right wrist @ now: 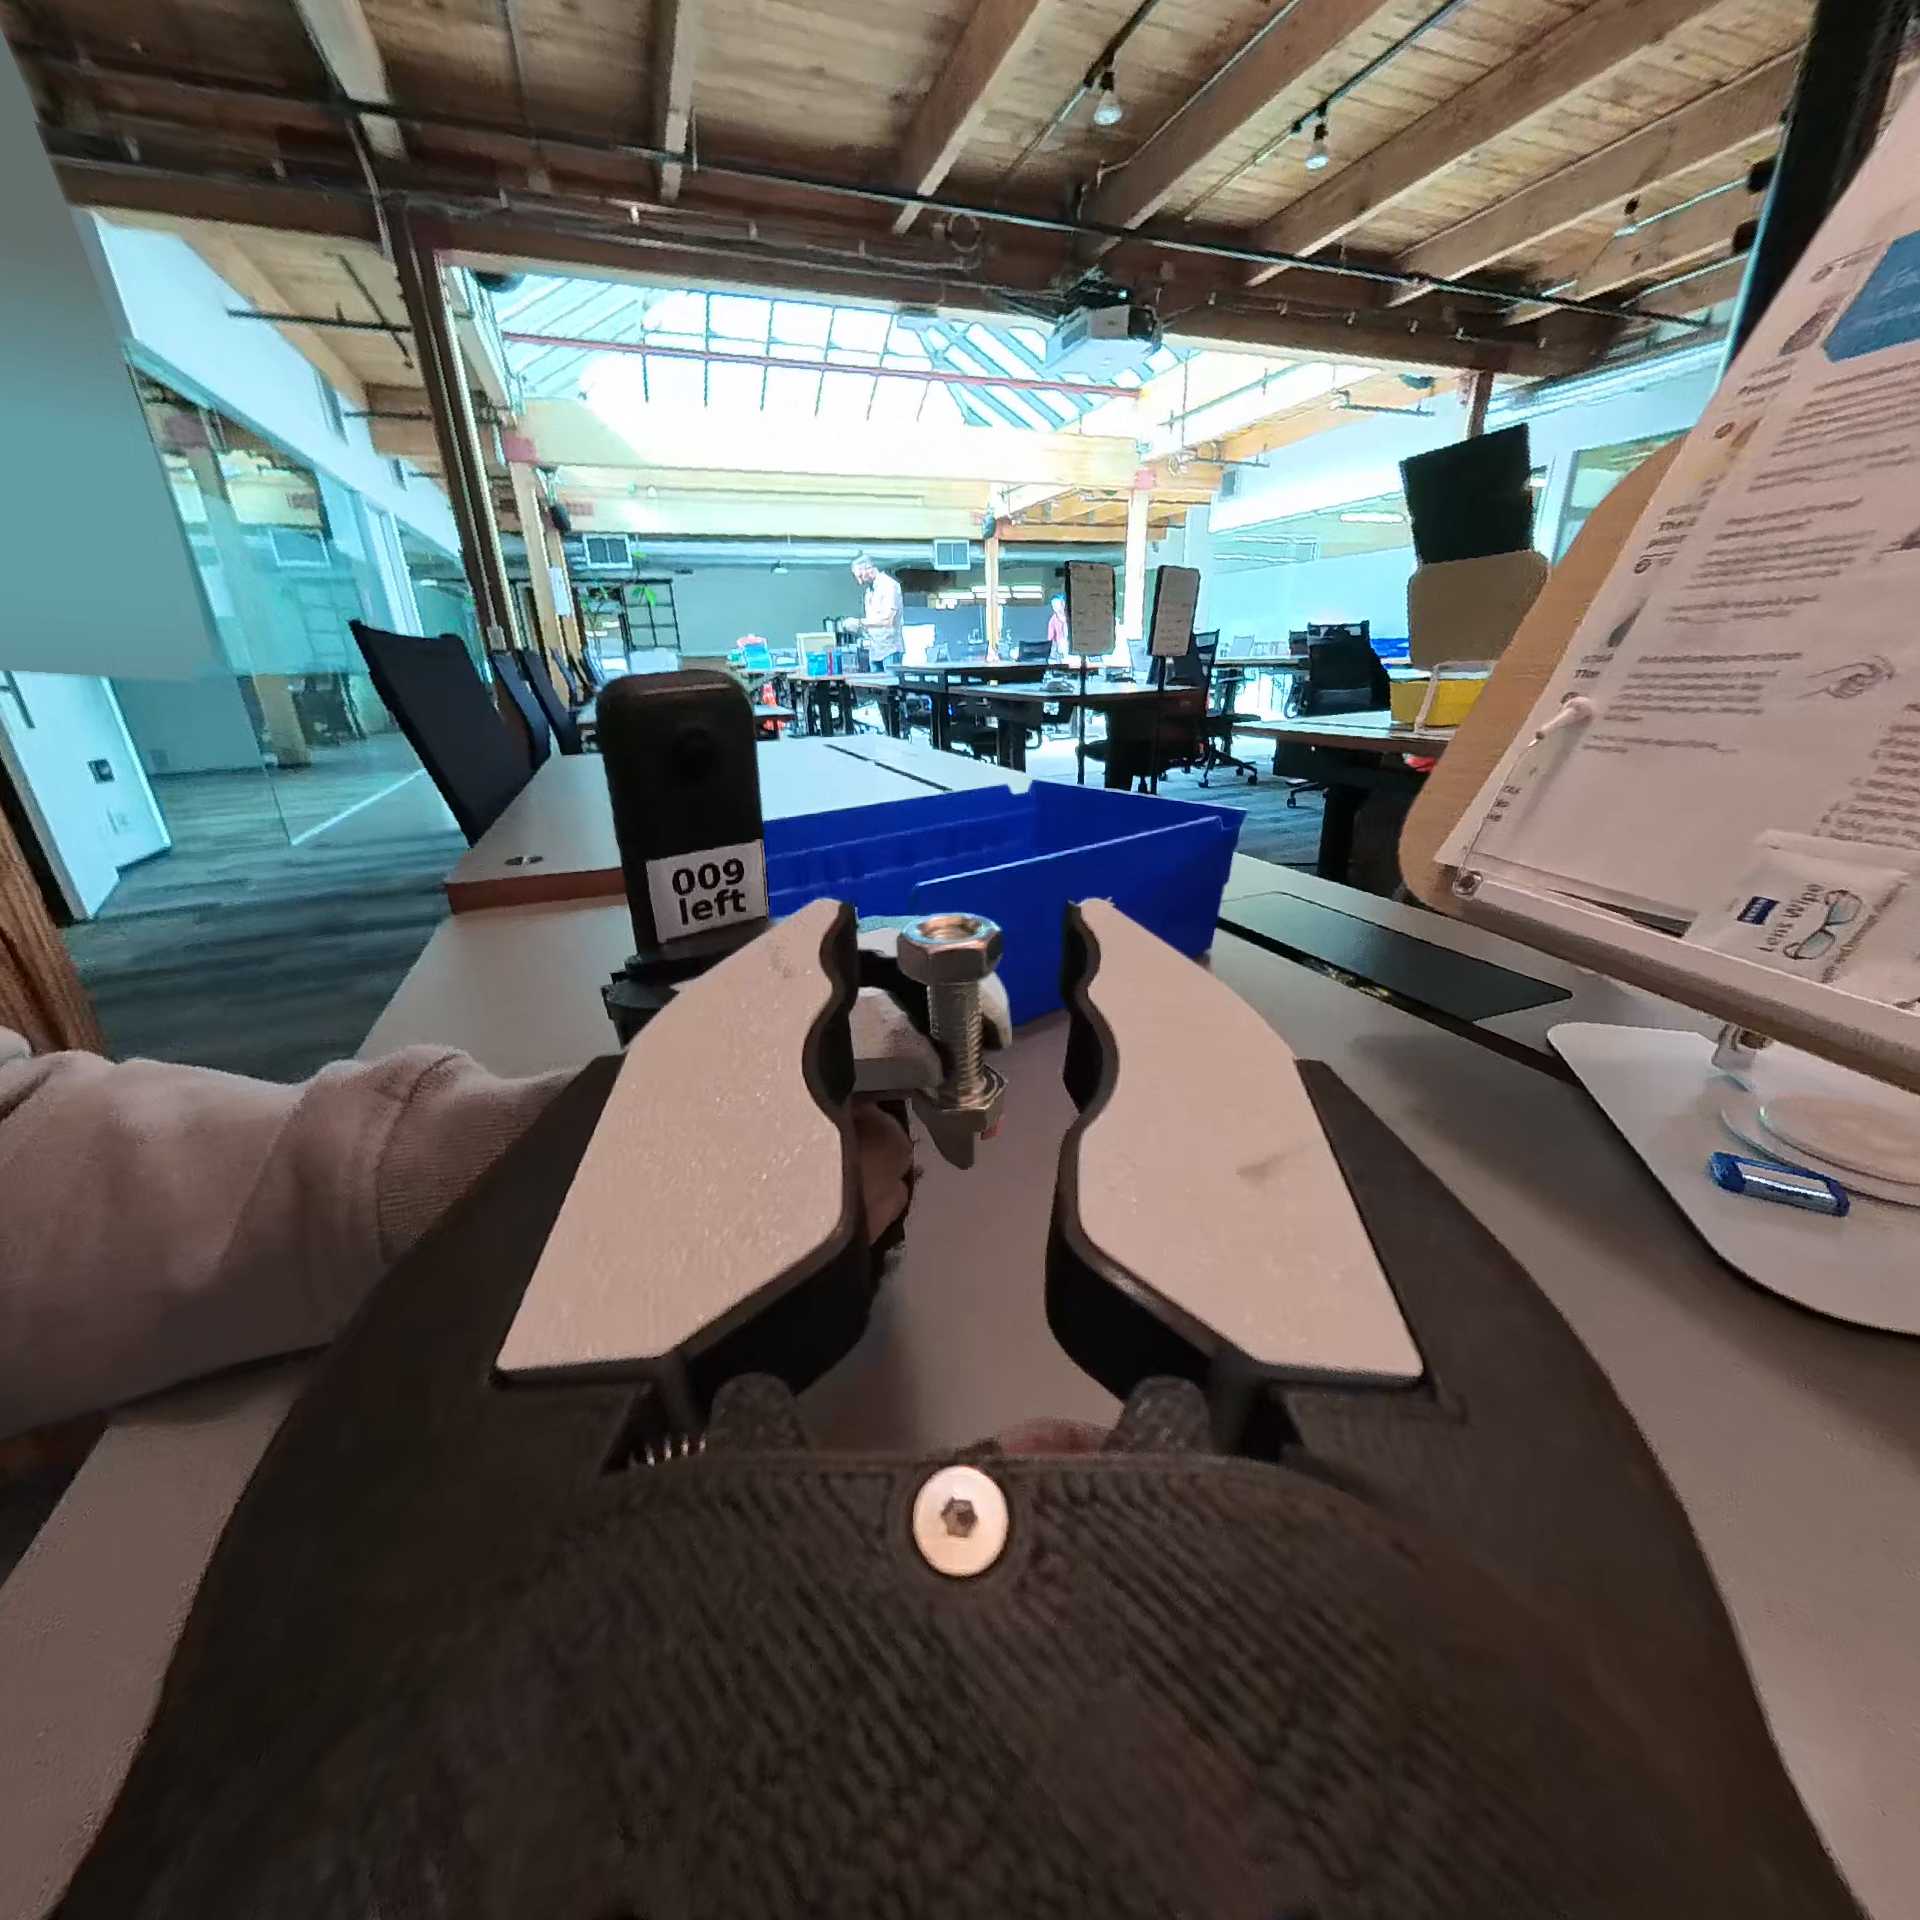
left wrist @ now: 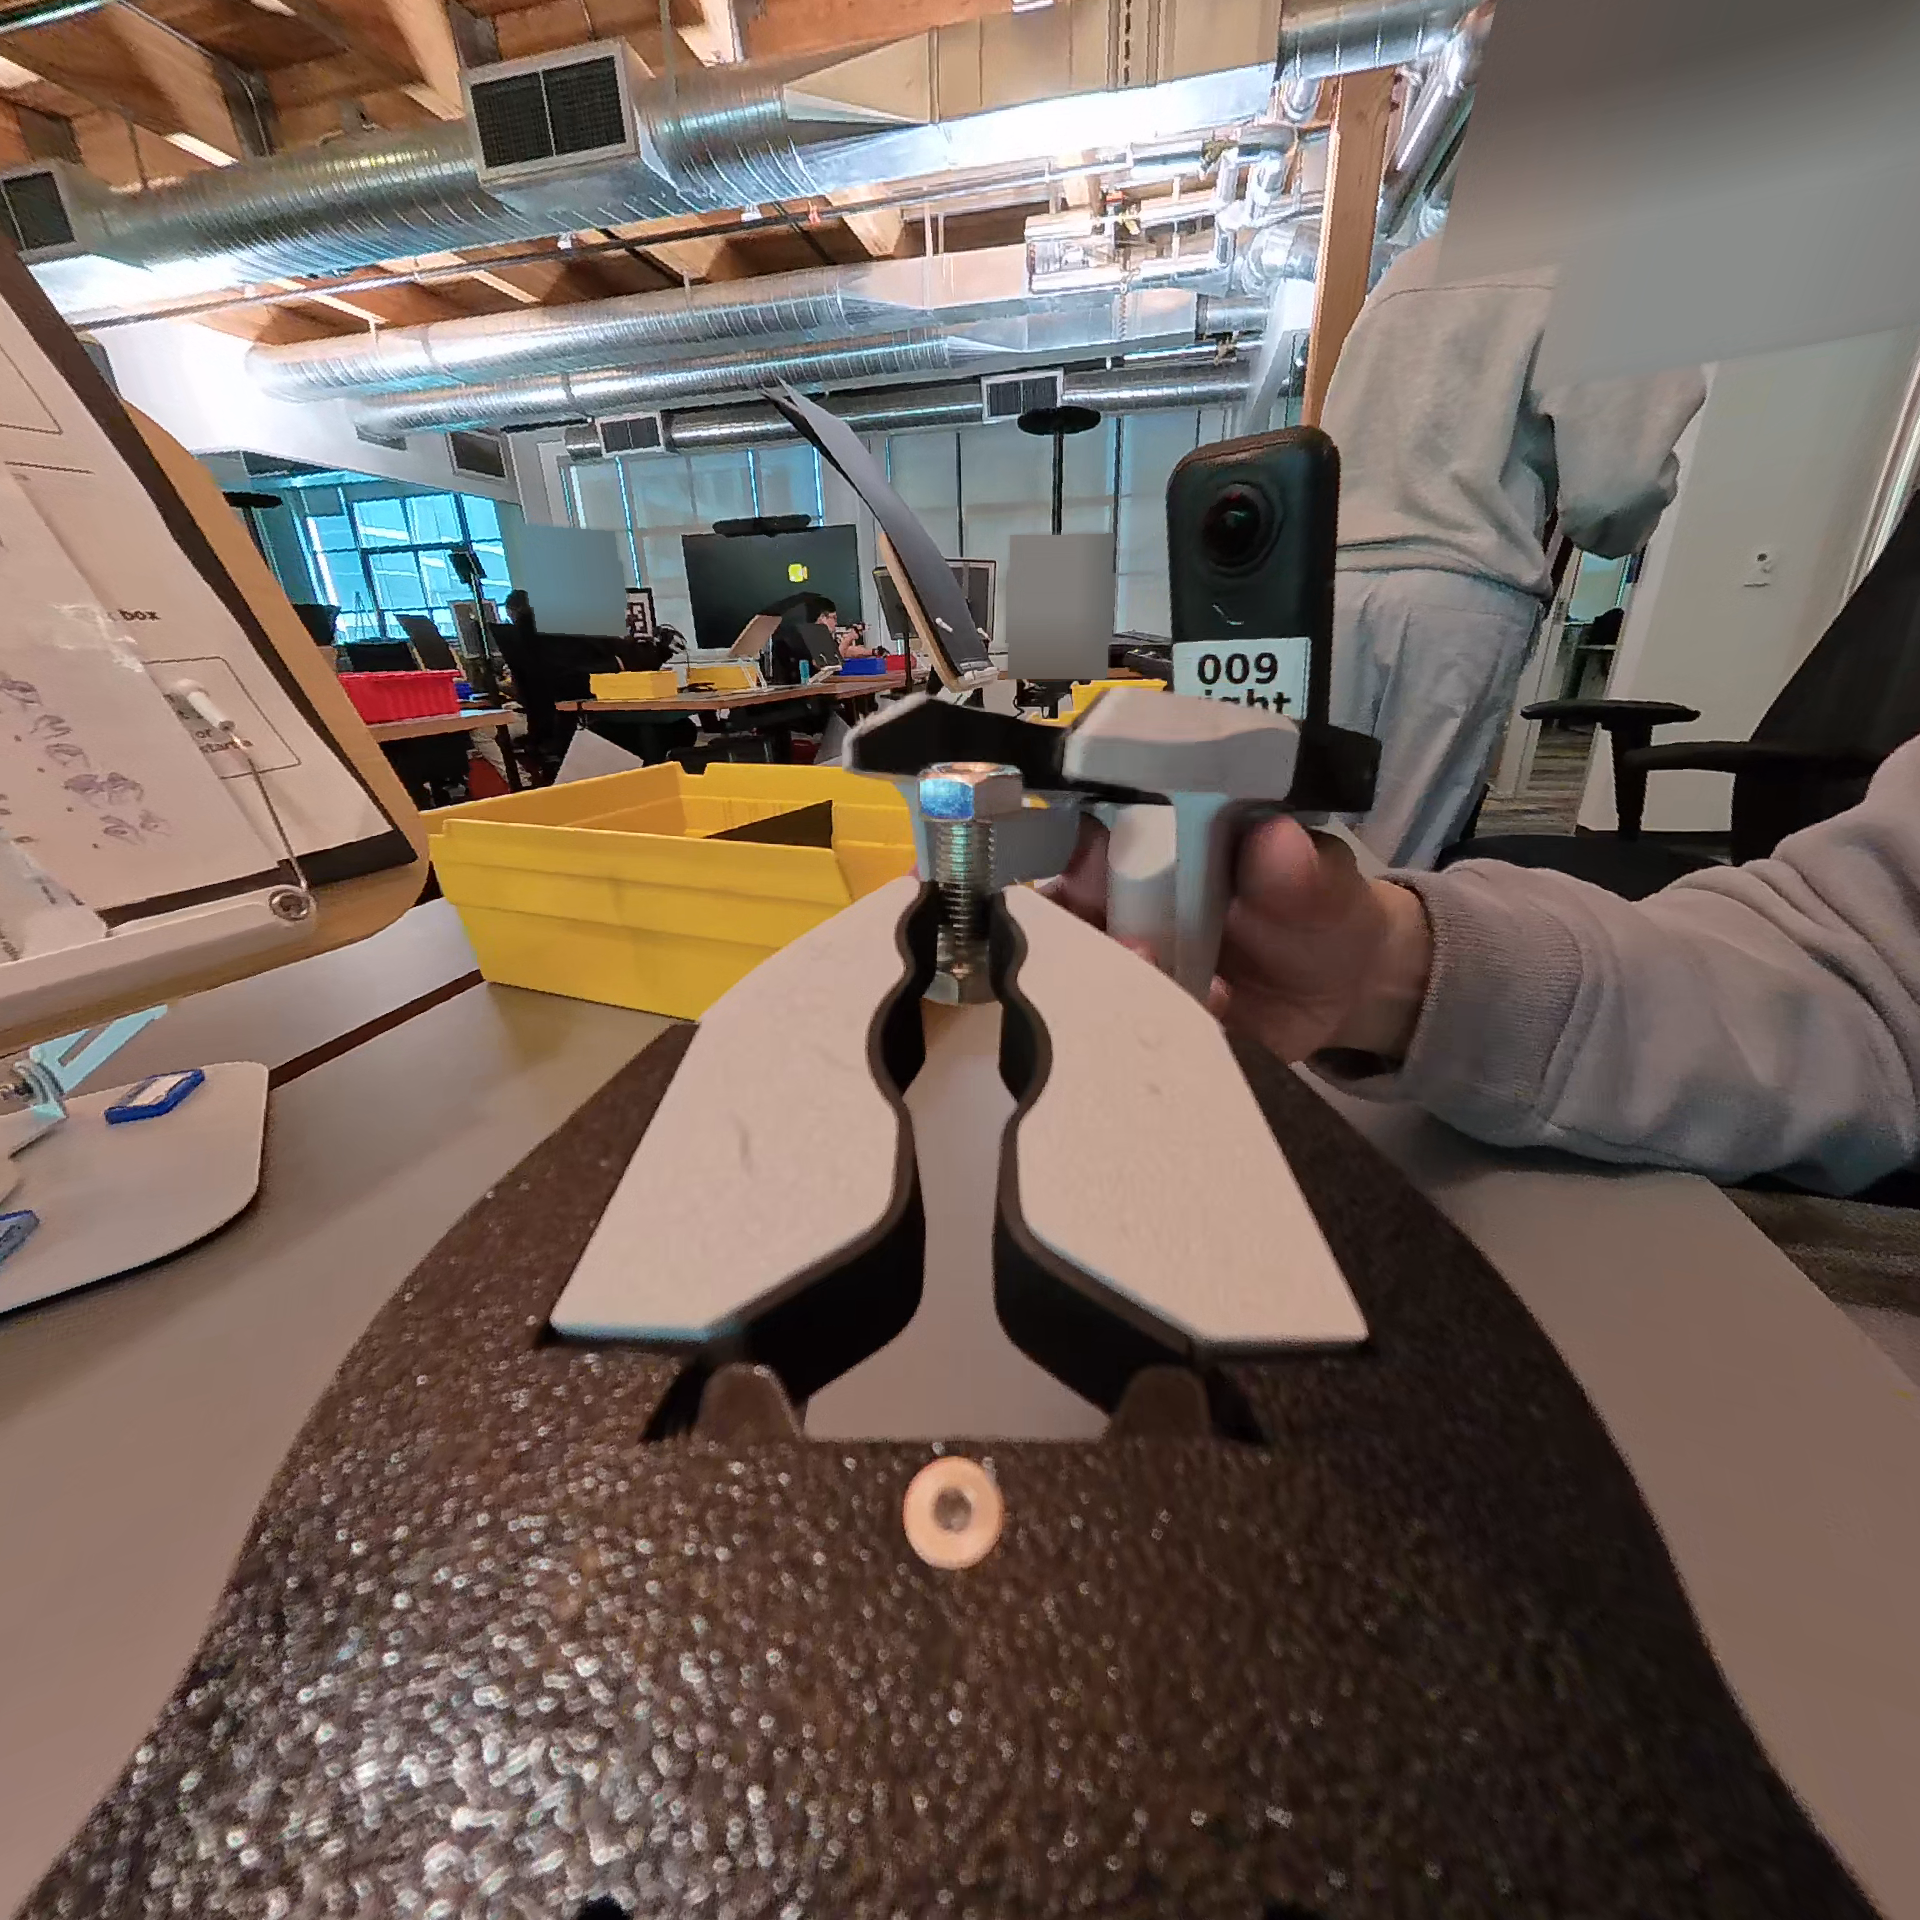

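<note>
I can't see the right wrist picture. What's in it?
A silver bolt stands upright, its nut gripped by the left gripper. The right gripper's open fingers sit either side of the bolt, not touching. Behind is a blue bin.

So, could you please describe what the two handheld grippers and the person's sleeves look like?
Both grippers, left gripper and right gripper, have speckled black bodies, one pale screw in the middle, and two broad light grey fingers with wavy black inner edges. Each carries an upright black camera bearing a white label. The sleeves are light grey knit.
</note>
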{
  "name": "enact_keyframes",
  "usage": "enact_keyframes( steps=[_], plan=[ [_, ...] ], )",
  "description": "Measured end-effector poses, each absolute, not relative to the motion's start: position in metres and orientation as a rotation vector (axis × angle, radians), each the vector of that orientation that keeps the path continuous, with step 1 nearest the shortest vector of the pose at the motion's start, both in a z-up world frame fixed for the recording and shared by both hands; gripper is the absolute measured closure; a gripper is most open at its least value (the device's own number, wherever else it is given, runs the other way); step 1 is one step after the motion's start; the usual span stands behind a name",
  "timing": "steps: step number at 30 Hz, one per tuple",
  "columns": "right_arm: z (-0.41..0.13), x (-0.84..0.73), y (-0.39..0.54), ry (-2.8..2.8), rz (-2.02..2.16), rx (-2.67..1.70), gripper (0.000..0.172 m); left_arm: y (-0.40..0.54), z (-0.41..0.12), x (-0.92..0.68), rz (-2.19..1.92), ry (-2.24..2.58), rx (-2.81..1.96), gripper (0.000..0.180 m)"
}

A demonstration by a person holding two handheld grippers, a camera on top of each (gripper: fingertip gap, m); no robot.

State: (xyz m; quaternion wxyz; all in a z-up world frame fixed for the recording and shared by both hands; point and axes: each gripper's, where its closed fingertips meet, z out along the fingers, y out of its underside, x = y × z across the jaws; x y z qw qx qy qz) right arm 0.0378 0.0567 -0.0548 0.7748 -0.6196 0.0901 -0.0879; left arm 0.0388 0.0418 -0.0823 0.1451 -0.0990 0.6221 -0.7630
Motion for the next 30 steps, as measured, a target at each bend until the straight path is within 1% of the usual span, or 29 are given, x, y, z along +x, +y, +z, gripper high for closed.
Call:
enact_keyframes(
  steps=[11,20,25,26,27,28,30],
  plan=[
    [-0.059,0.039,0.06,0.204,-0.226,-1.362,0.153,0.043,-0.083,0.041,-2.181,1.789,-0.293,0.172],
    [-0.053,0.024,0.056,0.095,-0.079,-1.359,0.153,0.039,-0.078,0.027,-2.281,1.815,-0.198,0.172],
    [-0.052,0.024,0.051,0.066,-0.091,-1.359,0.155,0.039,-0.077,0.026,-2.29,1.813,-0.195,0.172],
    [-0.051,0.026,0.049,0.077,-0.094,-1.351,0.153,0.041,-0.076,0.027,-2.298,1.801,-0.203,0.172],
    [-0.05,0.029,0.047,0.095,-0.1,-1.342,0.154,0.043,-0.075,0.028,-2.299,1.792,-0.209,0.172],
    [-0.05,0.034,0.045,0.121,-0.107,-1.334,0.159,0.044,-0.075,0.029,-2.293,1.789,-0.211,0.172],
    [-0.049,0.039,0.041,0.159,-0.102,-1.315,0.156,0.045,-0.075,0.03,-2.278,1.784,-0.221,0.172]
  ],
)
